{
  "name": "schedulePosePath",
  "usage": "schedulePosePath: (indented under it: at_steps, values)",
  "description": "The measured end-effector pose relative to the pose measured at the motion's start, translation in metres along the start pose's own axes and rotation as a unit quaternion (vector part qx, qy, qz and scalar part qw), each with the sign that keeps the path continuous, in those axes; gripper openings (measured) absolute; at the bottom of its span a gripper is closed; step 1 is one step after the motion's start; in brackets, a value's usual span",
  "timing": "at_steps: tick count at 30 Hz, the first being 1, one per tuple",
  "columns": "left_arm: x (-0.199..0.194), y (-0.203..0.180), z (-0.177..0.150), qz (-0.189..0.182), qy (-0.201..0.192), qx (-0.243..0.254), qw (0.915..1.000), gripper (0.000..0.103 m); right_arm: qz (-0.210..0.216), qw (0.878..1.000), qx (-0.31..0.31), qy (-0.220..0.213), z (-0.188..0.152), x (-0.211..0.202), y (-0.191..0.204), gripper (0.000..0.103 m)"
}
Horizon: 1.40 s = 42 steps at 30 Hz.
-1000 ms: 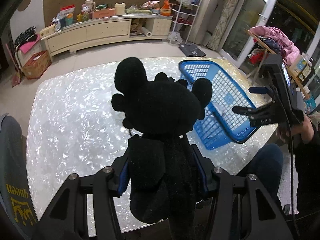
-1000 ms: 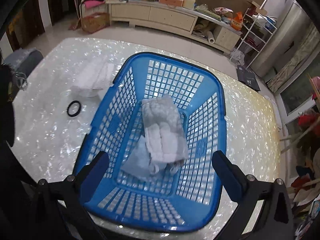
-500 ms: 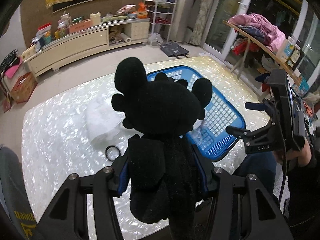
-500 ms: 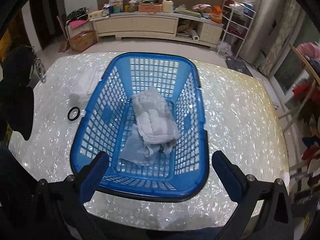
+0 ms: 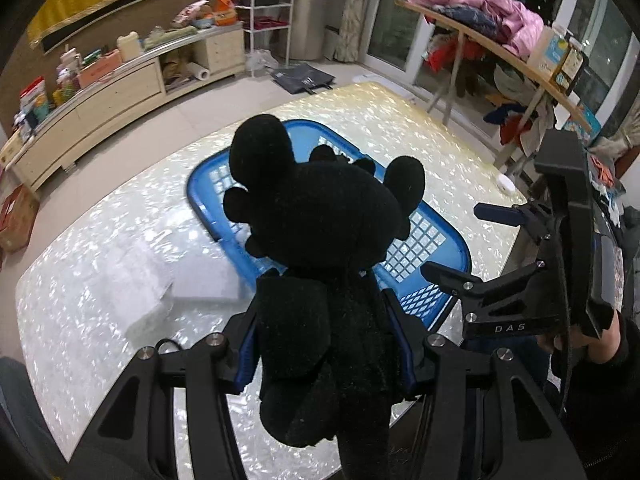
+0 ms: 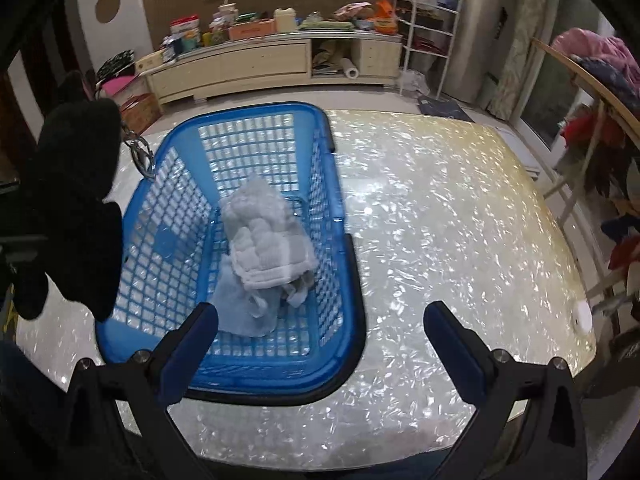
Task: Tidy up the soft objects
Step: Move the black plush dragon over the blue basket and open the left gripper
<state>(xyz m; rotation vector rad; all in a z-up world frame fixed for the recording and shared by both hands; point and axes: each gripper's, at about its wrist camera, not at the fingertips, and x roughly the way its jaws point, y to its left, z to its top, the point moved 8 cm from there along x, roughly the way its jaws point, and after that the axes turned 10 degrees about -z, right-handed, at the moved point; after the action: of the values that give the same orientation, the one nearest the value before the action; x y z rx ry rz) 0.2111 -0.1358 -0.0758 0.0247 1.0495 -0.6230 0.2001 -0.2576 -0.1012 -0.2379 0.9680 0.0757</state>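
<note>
My left gripper (image 5: 326, 344) is shut on a black plush toy (image 5: 320, 240), its blue pads pressing the toy's body from both sides. The toy hangs in the air at the near left side of the blue plastic basket (image 5: 448, 248). In the right wrist view the same plush toy (image 6: 76, 208) shows at the left, a metal keyring dangling from it, beside the basket (image 6: 332, 208). Folded pale towels (image 6: 268, 248) lie inside the basket. My right gripper (image 6: 320, 340) is open and empty over the basket's near right corner; it also appears as the right gripper (image 5: 472, 240) at the right of the left wrist view.
A white folded cloth (image 5: 140, 276) lies on the shimmering white table (image 6: 460, 220) left of the basket. A small white disc (image 6: 581, 314) sits near the table's right edge. Behind stand a long cluttered cabinet (image 6: 240, 64) and a rack of clothes (image 5: 480, 20).
The left gripper carried the plush toy rightward to the basket's side. In the right wrist view the basket slid left and the toy came closer in at the left.
</note>
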Motion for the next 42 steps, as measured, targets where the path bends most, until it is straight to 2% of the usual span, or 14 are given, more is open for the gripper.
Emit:
schedulePosePath:
  at_steps: [10,24,35,42]
  values:
    - [0.049,-0.004,0.016,0.001,0.034,0.025,0.9991,0.051,0.003,0.999,0.036,0.001,-0.004,0.019,-0.018,0.103]
    - [0.112,0.004,0.018,0.005,0.087,0.034,0.9957,0.051,0.011,0.998,0.057,0.006,-0.011,0.032,-0.025,0.103]
    - [0.136,0.002,0.028,0.018,0.103,0.054,0.9930,0.051,0.020,0.997,0.069,0.006,-0.012,0.032,-0.024,0.103]
    - [0.148,0.014,0.035,0.035,0.115,0.054,0.9913,0.051,0.029,0.997,0.068,0.007,-0.011,0.035,-0.019,0.103]
